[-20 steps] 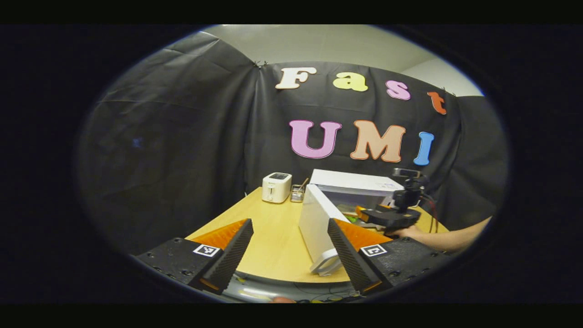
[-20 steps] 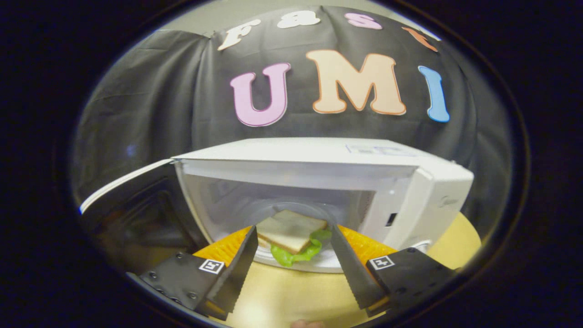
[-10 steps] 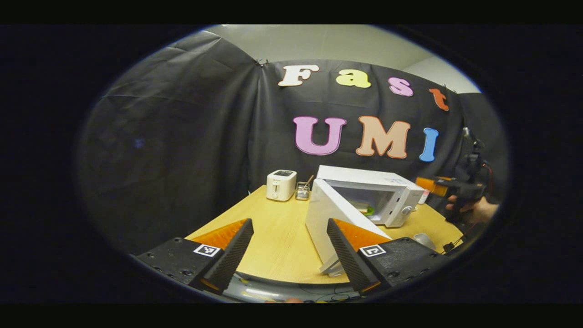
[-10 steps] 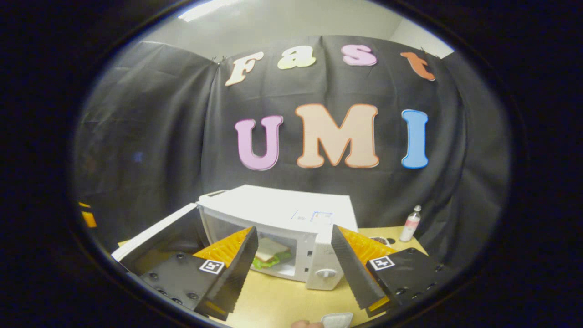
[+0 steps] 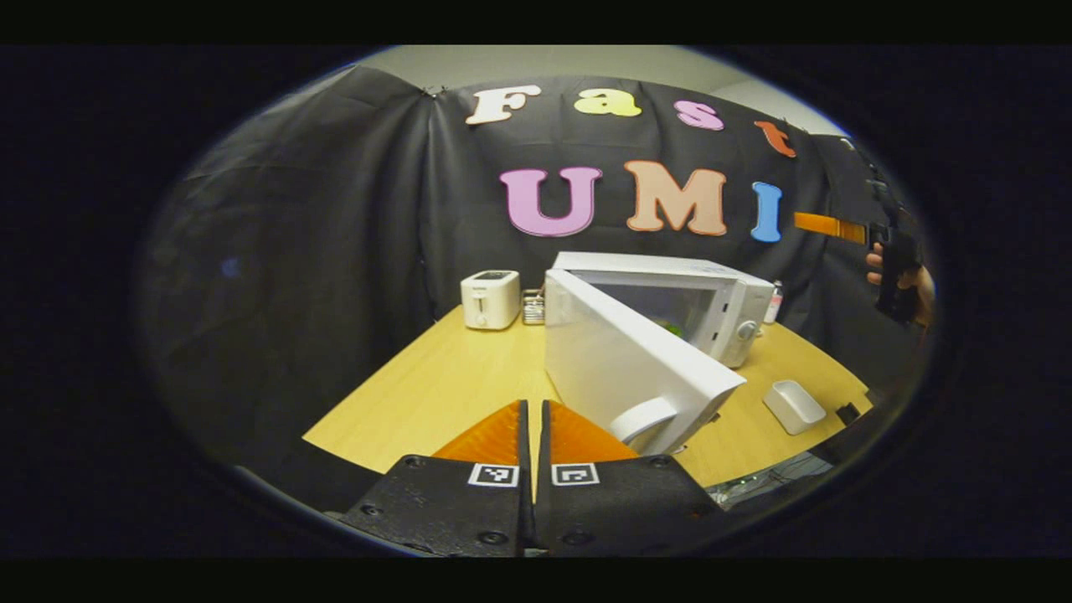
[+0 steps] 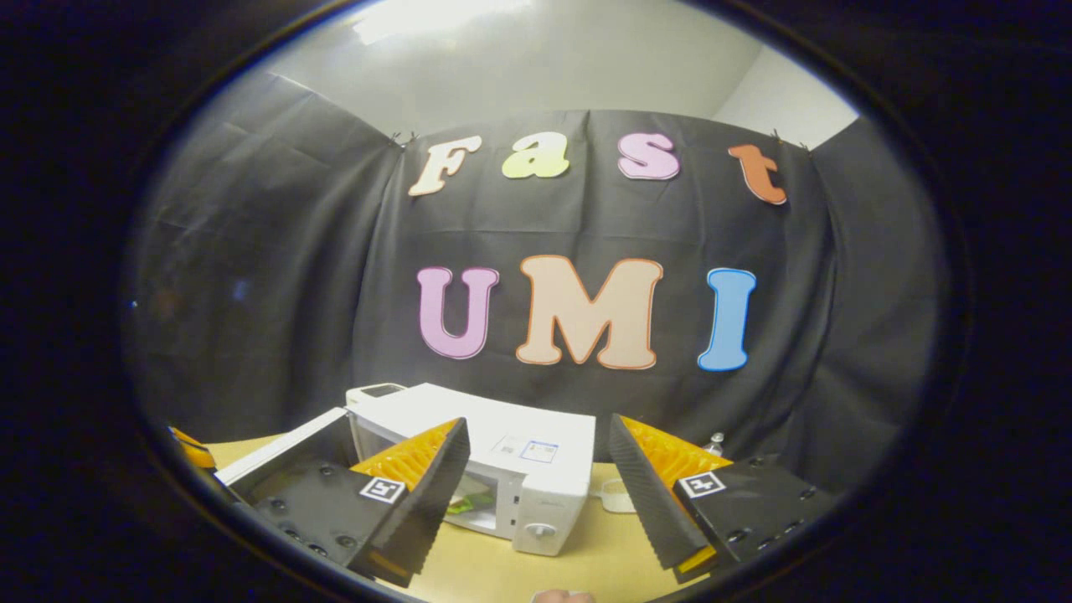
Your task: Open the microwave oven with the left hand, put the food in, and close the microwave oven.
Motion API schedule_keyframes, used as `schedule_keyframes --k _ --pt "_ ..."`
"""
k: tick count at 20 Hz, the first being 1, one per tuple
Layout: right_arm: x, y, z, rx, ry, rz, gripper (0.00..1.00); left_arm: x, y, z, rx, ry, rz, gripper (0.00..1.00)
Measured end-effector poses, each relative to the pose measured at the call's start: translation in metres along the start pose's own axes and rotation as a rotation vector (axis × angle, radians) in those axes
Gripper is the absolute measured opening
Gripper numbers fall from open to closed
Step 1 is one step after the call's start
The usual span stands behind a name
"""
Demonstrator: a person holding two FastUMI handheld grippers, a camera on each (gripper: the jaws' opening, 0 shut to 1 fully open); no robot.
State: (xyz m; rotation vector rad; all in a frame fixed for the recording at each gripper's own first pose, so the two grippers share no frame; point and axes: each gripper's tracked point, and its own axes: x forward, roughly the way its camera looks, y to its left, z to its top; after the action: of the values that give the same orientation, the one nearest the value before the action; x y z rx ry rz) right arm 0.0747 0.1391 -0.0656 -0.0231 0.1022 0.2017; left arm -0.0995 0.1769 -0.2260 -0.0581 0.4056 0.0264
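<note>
The white microwave [image 5: 720,289] stands on the wooden table [image 5: 435,385] with its door [image 5: 615,356] swung open toward me. Green lettuce of the sandwich [image 5: 667,325] shows inside the cavity. My left gripper [image 5: 532,408] is shut with nothing between its fingers, just left of the door's handle [image 5: 641,416]. In the right gripper view, my right gripper [image 6: 538,425] is open and empty, held high above the microwave [image 6: 511,444], its door [image 6: 289,444] and the sandwich [image 6: 469,502]. The left gripper view shows that right gripper [image 5: 829,226] in a hand [image 5: 900,276] at upper right.
A white toaster [image 5: 490,298] and a small utensil holder [image 5: 531,306] stand at the table's back left. A small white object [image 5: 794,406] lies at the front right of the table. A bottle [image 6: 713,440] stands behind the microwave, by the cloth wall.
My right gripper let go of the sandwich inside the microwave, drew back and rose. My left gripper shut its fingers and moved in beside the open door's handle.
</note>
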Motion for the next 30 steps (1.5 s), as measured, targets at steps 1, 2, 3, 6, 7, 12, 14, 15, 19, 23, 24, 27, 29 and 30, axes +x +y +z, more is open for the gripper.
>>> schedule_keyframes --k 1,2,3,6,7,12,14,15,19,23,24,27,29,30 --pt "-0.002 -0.001 0.001 -0.014 -0.004 0.000 0.96 0.002 -0.005 -0.007 0.008 0.016 -0.006 0.02" --pt "-0.004 -0.001 0.003 -0.018 -0.004 0.002 0.97 0.004 -0.011 -0.011 0.024 0.025 -0.012 0.00" --pt "-0.004 0.001 0.002 -0.015 -0.003 0.010 0.97 0.006 -0.018 -0.015 0.043 0.033 -0.021 0.00" --pt "-0.006 -0.004 -0.009 -0.009 0.037 0.004 0.97 0.009 -0.030 -0.023 0.083 0.052 -0.040 0.00" --pt "-0.007 -0.006 -0.009 0.003 0.039 -0.002 0.97 0.013 -0.034 -0.025 0.089 0.057 -0.054 0.00" --pt "-0.009 -0.016 -0.012 0.077 0.065 -0.027 0.97 0.026 -0.057 -0.028 0.131 0.068 -0.106 0.02" --pt "-0.011 -0.023 -0.012 0.115 0.069 -0.046 0.97 0.036 -0.073 -0.030 0.132 0.073 -0.142 0.00" --pt "-0.013 -0.026 -0.014 0.135 0.074 -0.053 0.96 0.041 -0.083 -0.033 0.138 0.079 -0.162 0.00" --pt "-0.023 -0.043 -0.014 0.099 0.085 -0.095 1.00 0.059 -0.117 -0.025 0.180 0.061 -0.231 0.00" --pt "-0.034 -0.055 -0.015 0.083 0.100 -0.129 0.97 0.082 -0.152 -0.014 0.205 0.042 -0.304 0.00" --pt "-0.037 -0.057 -0.013 0.081 0.095 -0.135 0.96 0.089 -0.159 -0.010 0.214 0.036 -0.314 0.00" --pt "-0.044 -0.067 -0.011 0.057 0.099 -0.161 0.96 0.107 -0.182 0.001 0.219 0.019 -0.350 0.00" --pt "-0.050 -0.072 -0.013 0.047 0.107 -0.179 0.96 0.120 -0.194 0.006 0.220 0.017 -0.373 0.00" --pt "-0.053 -0.075 -0.014 0.046 0.111 -0.189 0.96 0.126 -0.199 0.009 0.231 0.013 -0.385 0.00"
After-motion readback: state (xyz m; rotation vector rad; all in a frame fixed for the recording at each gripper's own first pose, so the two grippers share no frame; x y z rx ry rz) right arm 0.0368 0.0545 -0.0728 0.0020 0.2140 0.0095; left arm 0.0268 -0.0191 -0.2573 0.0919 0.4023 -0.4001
